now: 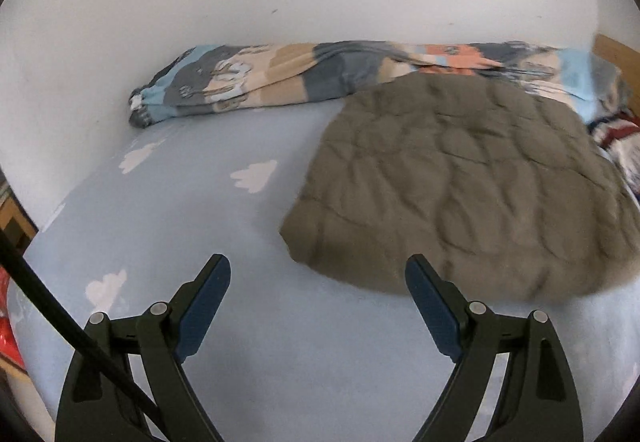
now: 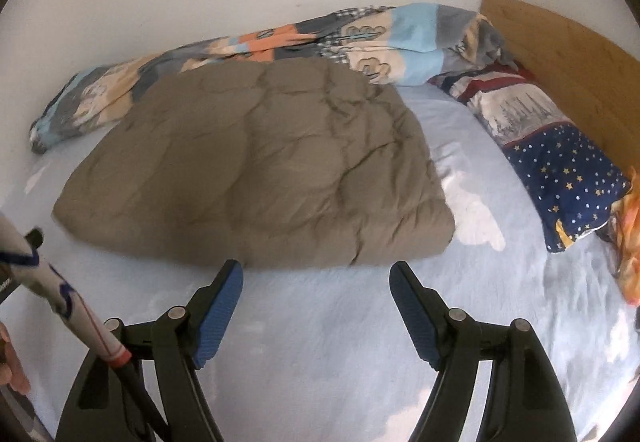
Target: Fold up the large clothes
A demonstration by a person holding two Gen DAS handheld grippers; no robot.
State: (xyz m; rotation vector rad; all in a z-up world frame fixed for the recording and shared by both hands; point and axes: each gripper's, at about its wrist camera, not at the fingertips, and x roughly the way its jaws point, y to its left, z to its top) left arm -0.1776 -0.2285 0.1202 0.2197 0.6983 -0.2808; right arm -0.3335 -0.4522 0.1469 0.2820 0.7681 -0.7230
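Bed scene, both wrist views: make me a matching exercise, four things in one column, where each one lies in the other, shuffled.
Things:
1. brown quilted garment
2. patchwork duvet
3. starry pillow
4. left tongs

Places:
A. bunched along the wall
B. against the wooden headboard
C. folded in the middle of the bed
D. open above the sheet, empty

Pairs: 1-C, 2-A, 3-B, 4-D
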